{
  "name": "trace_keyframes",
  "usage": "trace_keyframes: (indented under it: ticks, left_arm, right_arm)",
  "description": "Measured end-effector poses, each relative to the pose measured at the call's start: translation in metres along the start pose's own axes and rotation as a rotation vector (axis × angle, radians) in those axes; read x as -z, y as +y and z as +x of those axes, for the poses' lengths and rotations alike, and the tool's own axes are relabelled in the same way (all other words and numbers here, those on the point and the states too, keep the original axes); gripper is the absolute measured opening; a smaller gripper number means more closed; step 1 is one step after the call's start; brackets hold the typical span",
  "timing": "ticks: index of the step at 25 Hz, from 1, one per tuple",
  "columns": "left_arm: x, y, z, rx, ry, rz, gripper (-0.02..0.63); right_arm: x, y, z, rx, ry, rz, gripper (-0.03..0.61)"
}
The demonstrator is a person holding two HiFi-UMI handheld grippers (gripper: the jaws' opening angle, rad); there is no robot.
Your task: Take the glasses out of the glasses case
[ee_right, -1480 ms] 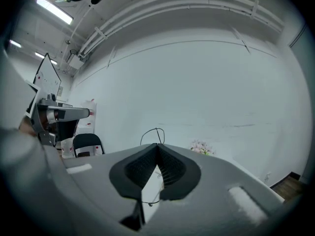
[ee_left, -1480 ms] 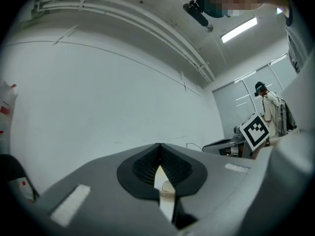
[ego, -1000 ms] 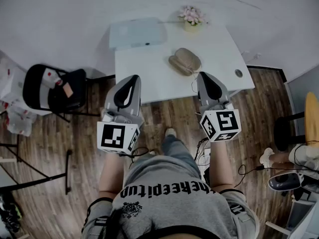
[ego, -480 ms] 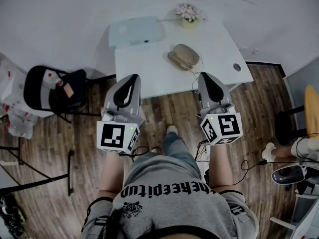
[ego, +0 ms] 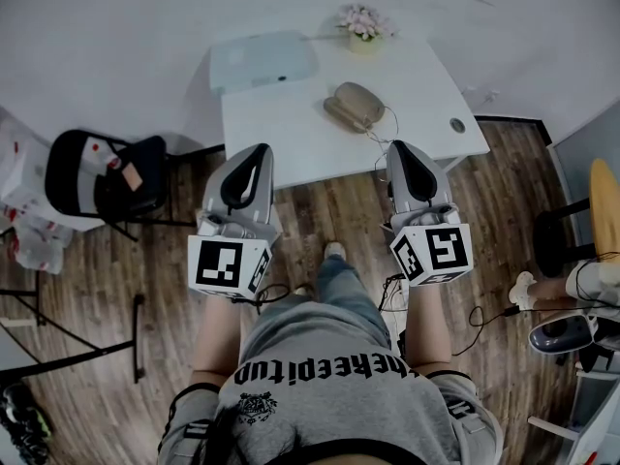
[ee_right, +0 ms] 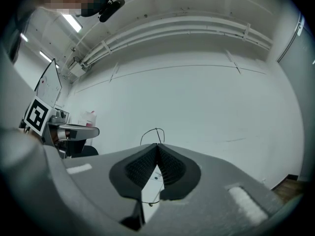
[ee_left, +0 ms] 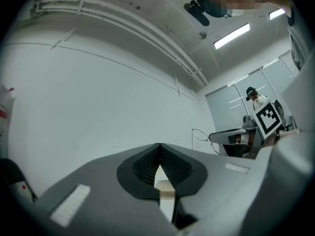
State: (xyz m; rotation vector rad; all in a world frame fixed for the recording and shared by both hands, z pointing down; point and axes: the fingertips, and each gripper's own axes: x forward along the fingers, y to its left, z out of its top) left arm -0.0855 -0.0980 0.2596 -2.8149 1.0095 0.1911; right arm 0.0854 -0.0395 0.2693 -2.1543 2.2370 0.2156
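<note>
Head view: glasses case [ego: 356, 107], apparently shut, upper centre on the worktop [ego: 281, 129] — left gripper [ego: 254, 151] and right gripper [ego: 401, 147] short of it. Left gripper view: fingers closed, empty. Right gripper view: same. Advise steadying the case before lifting its lid.

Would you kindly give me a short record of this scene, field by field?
table: white, in front of the person
glasses case: tan, on the table, nothing touching it
left tool: shut, empty
right tool: shut, empty, the nearer one to the case
also: flower pot at the table's far edge; black chair on the floor
</note>
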Motion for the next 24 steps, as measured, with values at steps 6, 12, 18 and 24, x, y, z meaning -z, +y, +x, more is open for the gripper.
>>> trace_keyframes:
  ticks: [6,12,18,24]
  left_arm:
    - [-0.0005,0.0015,-0.0021,0.001,-0.006,-0.004,0.020]
    - [-0.0008,0.0015,-0.0007,0.003,-0.006,-0.008,0.020]
    - [-0.0013,0.0031,-0.0014,0.004,-0.011,-0.012,0.019]
    - [0.0016,0.0042,0.0002,0.005,-0.009,-0.016,0.020]
  right_arm:
    - [-0.0024,0.0030,-0.0016,0.004,-0.005,-0.008,0.005]
    - [-0.0053,0.0021,-0.0009,0.007,-0.011,-0.010,0.005]
    - [-0.0078,0.0025,-0.0011,0.012,-0.018,-0.012,0.005]
    - [-0.0064,0.0026,0.0012,0.013,-0.018,-0.015,0.005]
